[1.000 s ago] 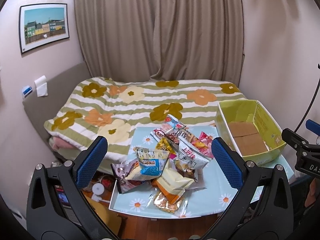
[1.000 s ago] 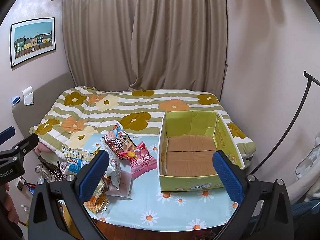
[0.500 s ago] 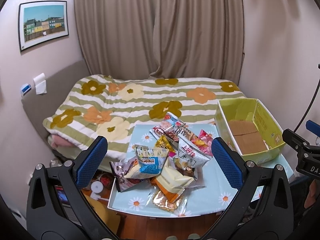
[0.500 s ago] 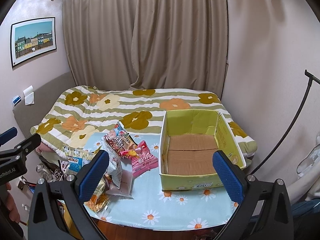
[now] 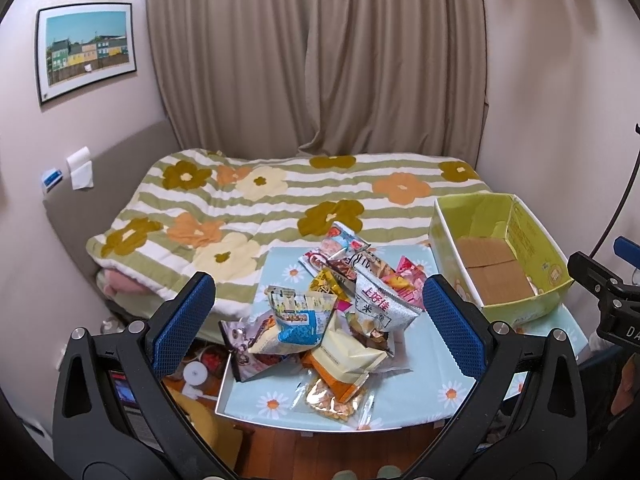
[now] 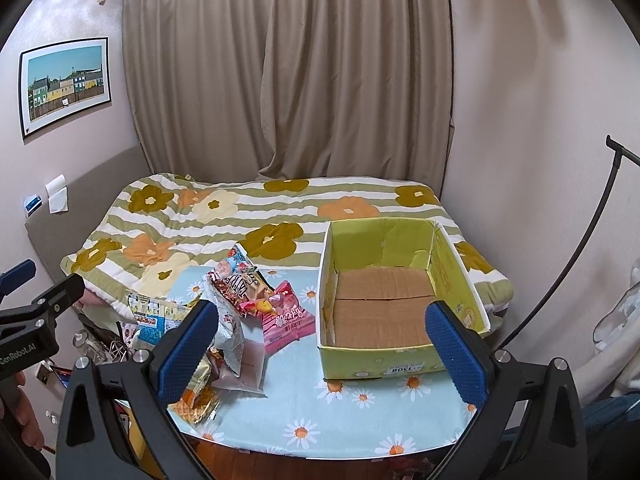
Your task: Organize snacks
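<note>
A heap of snack bags lies on the left half of a small table with a daisy-print cloth. An empty yellow-green cardboard box stands on the table's right half. The pile also shows in the right wrist view, with a pink bag nearest the box. My left gripper is open and empty, held above and short of the pile. My right gripper is open and empty, held short of the box's near wall.
A bed with a striped flower quilt lies right behind the table. Curtains hang at the back. Walls close in on both sides. A black stand pole leans at the right. Clutter sits on the floor at the left.
Both grippers have drifted back and up slightly, so the table sits a little lower in each view. Nothing was taken hold of and the snacks have not moved.
</note>
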{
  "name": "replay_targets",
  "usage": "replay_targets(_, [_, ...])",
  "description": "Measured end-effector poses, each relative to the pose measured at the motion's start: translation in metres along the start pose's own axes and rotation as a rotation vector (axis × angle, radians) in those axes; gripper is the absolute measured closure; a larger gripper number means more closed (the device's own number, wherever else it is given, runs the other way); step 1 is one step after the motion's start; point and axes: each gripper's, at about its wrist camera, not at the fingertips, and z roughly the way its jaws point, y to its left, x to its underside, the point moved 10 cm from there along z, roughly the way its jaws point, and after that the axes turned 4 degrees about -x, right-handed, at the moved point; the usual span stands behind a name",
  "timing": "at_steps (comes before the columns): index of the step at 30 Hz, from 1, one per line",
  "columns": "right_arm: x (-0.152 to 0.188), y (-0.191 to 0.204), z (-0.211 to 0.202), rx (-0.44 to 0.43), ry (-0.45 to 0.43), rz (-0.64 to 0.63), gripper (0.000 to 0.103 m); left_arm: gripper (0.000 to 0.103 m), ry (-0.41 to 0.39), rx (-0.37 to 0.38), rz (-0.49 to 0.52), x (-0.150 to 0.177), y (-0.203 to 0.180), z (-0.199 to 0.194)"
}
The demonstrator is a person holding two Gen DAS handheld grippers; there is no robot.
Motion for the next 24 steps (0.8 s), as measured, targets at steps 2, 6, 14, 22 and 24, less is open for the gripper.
replay_targets(2, [0.000, 0.001, -0.001, -0.002, 0.000, 0.001, 0.000, 0.000, -0.001, 0.001, -0.001, 0.001, -0.001, 0.000])
replay_targets(6, [0.001, 0.000, -0.001, -0.009, 0.000, 0.008, 0.000, 0.000, 0.000, -0.001, 0.001, 0.003, -0.001, 0.000])
replay_targets(14, [0.001, 0.001, -0.004, -0.017, -0.001, 0.016, 0.000, 0.000, 0.007, -0.001, 0.001, 0.009, -0.002, -0.004])
replay_targets(22, [0.000, -0.002, -0.009, -0.026, -0.007, 0.019, 0.000, 0.000, 0.012, 0.005, -0.012, 0.010, -0.002, -0.012])
replay_targets(24, [0.000, -0.003, -0.009, -0.028, -0.002, 0.020, 0.000, 0.000, 0.016, 0.012, -0.024, 0.010, -0.001, -0.013])
